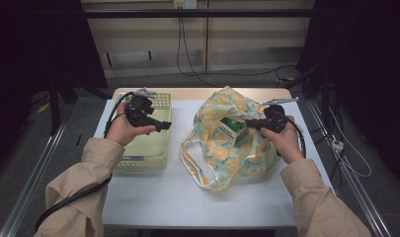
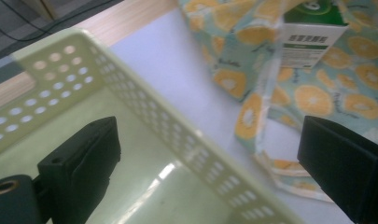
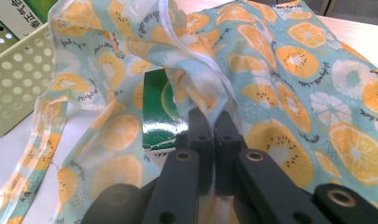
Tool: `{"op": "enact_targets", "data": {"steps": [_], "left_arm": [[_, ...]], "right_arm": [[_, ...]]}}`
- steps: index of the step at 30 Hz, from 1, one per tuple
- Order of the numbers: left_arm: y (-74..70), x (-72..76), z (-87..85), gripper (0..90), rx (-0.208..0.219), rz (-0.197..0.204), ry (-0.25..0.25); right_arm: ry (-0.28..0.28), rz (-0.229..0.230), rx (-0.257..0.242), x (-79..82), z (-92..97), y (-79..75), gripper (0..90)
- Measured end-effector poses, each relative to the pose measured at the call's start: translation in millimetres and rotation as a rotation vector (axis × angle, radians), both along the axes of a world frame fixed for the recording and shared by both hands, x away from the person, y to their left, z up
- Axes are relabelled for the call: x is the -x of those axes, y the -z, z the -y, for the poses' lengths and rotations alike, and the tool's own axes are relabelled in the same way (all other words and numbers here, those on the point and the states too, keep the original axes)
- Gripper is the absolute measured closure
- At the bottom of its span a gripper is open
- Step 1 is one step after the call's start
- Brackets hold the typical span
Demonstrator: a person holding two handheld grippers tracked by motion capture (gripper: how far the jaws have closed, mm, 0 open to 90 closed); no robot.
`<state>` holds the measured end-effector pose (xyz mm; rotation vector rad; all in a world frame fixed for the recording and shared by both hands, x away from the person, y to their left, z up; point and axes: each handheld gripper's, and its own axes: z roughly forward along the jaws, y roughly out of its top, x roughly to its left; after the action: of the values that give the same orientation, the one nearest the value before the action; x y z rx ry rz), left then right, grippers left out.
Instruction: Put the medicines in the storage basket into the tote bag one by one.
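While the high view takes in one bag (image 1: 232, 143), pale blue with orange slices printed on it, slumped on the white surface (image 1: 153, 192) beside one green basket (image 1: 153, 148), one green-and-white carton (image 1: 233, 131) stands in its mouth. From the left gripper (image 2: 210, 154), jaws spread wide above the basket's perforated wall (image 2: 144, 116), the carton's label print shows. From the right gripper (image 3: 213, 135), jaws pinch the bag's translucent rim (image 3: 200, 88).
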<state>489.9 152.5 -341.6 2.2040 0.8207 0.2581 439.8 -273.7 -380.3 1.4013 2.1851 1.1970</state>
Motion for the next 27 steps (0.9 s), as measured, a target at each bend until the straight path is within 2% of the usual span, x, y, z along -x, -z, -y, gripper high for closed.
{"op": "enact_targets", "data": {"steps": [1, 5, 6, 7, 9, 12, 15, 19, 21, 22, 27], "left_arm": [[-0.1, -0.9, -3.7, 5.9, -0.007, 0.008, -0.013], [0.5, -6.9, -19.3, 6.4, -0.012, -0.002, -0.050], [1.5, -8.3, -22.2, 6.6, -0.002, -0.006, -0.069], [1.7, -10.2, -26.1, 6.8, -0.024, -0.005, -0.070], [3.2, -12.6, -32.1, 7.0, -0.011, -0.011, -0.100], [4.5, -15.5, -41.2, 7.9, -0.025, 0.001, -0.125], [5.7, -17.5, -50.4, 8.1, -0.015, 0.000, -0.157], [6.7, -20.5, -62.7, 8.7, -0.054, 0.010, -0.182], [7.2, -21.6, -69.4, 8.7, -0.051, 0.016, -0.215], [7.3, -23.1, -73.8, 8.8, -0.048, 0.005, -0.210], [9.7, -26.8, -90.5, 10.5, -0.068, 0.007, -0.270]], "right_arm": [[-0.001, 0.000, 0.000, 0.0, 0.1, 0.0, 88.9], [-0.004, -0.002, -0.003, 0.0, 0.3, -0.2, 88.9], [-0.004, -0.002, -0.004, 0.0, 0.3, -0.2, 88.9], [-0.004, -0.002, -0.003, -0.1, 0.3, -0.1, 88.9], [-0.005, -0.003, -0.002, -0.2, 0.2, 0.4, 88.9], [-0.005, -0.002, -0.007, -0.1, -0.5, 0.3, 88.9], [-0.005, -0.001, -0.006, -0.1, -0.8, -0.1, 88.9], [-0.005, -0.001, -0.005, 0.0, -0.1, -0.6, 88.9], [-0.003, -0.002, -0.006, 0.1, 0.6, -0.4, 88.9], [-0.003, -0.003, -0.005, 0.0, 1.1, -0.2, 88.9], [0.000, 0.000, -0.012, -0.4, 1.7, 0.0, 88.8]]}}
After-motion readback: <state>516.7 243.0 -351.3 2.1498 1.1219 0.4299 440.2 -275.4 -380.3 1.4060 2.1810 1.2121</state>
